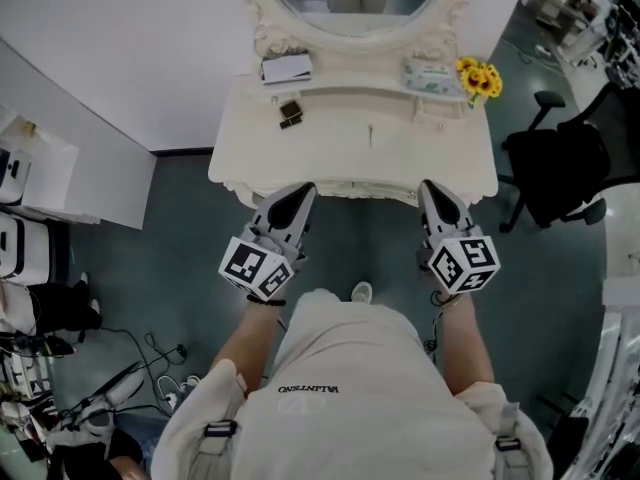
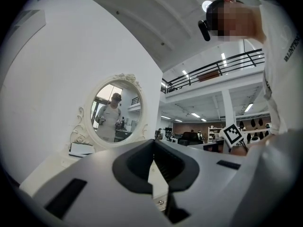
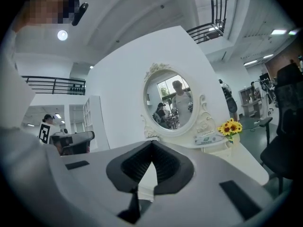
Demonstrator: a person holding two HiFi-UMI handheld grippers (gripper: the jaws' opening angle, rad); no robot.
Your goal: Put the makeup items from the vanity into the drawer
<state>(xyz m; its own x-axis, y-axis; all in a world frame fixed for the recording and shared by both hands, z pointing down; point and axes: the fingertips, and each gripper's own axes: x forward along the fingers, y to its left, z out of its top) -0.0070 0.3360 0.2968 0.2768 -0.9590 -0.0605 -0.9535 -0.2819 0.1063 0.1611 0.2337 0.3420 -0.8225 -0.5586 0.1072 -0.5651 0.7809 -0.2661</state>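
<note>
Standing at the worktop's [image 1: 440, 158] front, a person [image 1: 350, 388] in a pale top holds both claws out level toward it. The left claw [image 1: 297, 198] reaches the worktop's front edge, left of its middle. Its jaws meet at the tips, with nothing between them. The right claw [image 1: 433, 192] reaches the same edge, right of the middle. It too is closed tight and empty. Neither claw touches any item.

All the items lie on the worktop, well apart from both claws. A thin stick [image 1: 370, 135] lies near the worktop's middle, pointing front to back. A small dark compact [image 1: 290, 113] sits left of the middle, a little farther back. A white box [image 1: 286, 68] rests on the raised ledge along the worktop's back, on the left side. A green-and-white pack [image 1: 433, 76] lies on the same ledge at the right. Sunflowers [image 1: 478, 78] stand just beside the pack, at the worktop's back right corner.

An oval mirror [image 1: 352, 8] in an ornate white frame rises from the worktop's back, between the box and the pack. The drawer cannot be made out from above.

A black chair [image 1: 555, 173] stands off the worktop's right end.
</note>
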